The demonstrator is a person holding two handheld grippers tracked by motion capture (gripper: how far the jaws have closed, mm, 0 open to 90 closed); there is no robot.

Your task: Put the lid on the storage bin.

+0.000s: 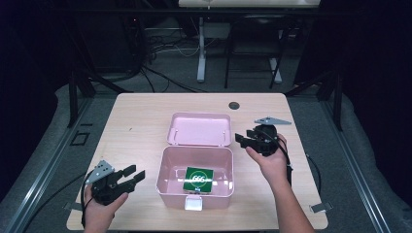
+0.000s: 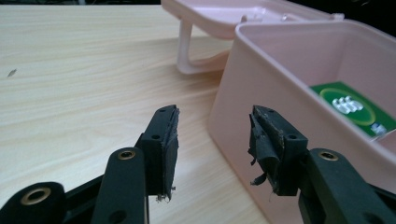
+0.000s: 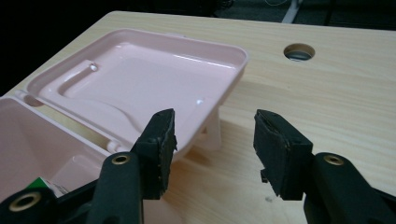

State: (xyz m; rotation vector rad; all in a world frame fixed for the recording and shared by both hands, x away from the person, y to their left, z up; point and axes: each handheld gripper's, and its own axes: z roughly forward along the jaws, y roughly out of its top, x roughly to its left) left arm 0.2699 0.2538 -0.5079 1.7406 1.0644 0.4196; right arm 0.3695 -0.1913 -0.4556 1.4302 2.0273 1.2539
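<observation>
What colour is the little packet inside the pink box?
Green, with a white ring and lettering: the packet shows best in the high view.

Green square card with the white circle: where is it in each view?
High view: the green square card lies flat on the floor of the open pink plastic box, lower centre.
Left gripper view: right edge, inside the box, card past the right jaw.
Right gripper view: a green corner at bottom left.
Shared landmark: the opened pink lid.

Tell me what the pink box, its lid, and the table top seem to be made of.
Pink box: likely moulded plastic, smooth with rounded corners. Lid: the same plastic, glossy, with bright glints on its inner face. Table top: pale wood grain with a matte look; whether solid wood or a printed laminate cannot be told.
</observation>
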